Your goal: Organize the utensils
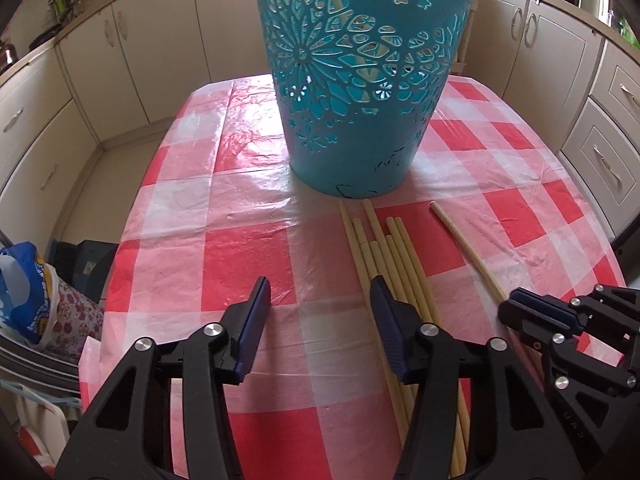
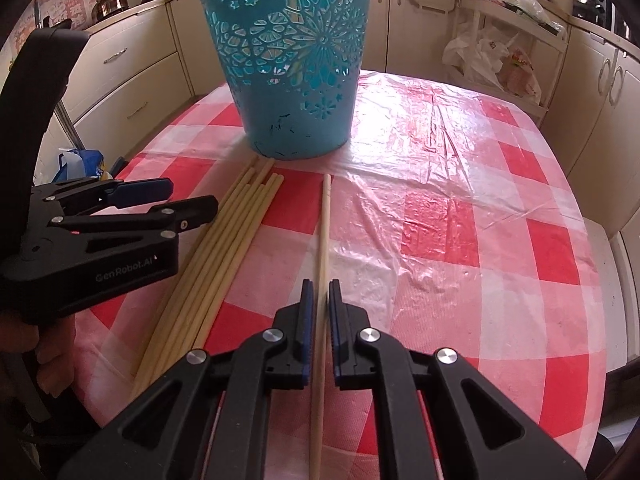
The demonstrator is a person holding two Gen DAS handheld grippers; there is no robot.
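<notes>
A teal cut-out basket (image 1: 352, 120) (image 2: 288, 100) stands upright on the red-and-white checked table (image 1: 240, 260) (image 2: 480, 200). In front of it lies a bundle of several pale chopsticks (image 1: 400, 256) (image 2: 224, 240). A single chopstick (image 1: 468, 244) (image 2: 325, 220) lies apart on their right. My right gripper (image 2: 320, 286) (image 1: 520, 304) is shut on this single chopstick near its near half. My left gripper (image 1: 320, 292) (image 2: 188, 196) is open just left of the bundle, with only tablecloth between its fingers; its right finger overlaps the bundle's edge.
Cream kitchen cabinets (image 1: 132, 48) surround the table. Bags (image 1: 24, 280) sit off the table's left edge. A rack with plastic bags (image 2: 492, 52) stands beyond the far right corner. A kettle (image 2: 108, 0) is on the counter. A hand (image 2: 52, 344) holds the left gripper.
</notes>
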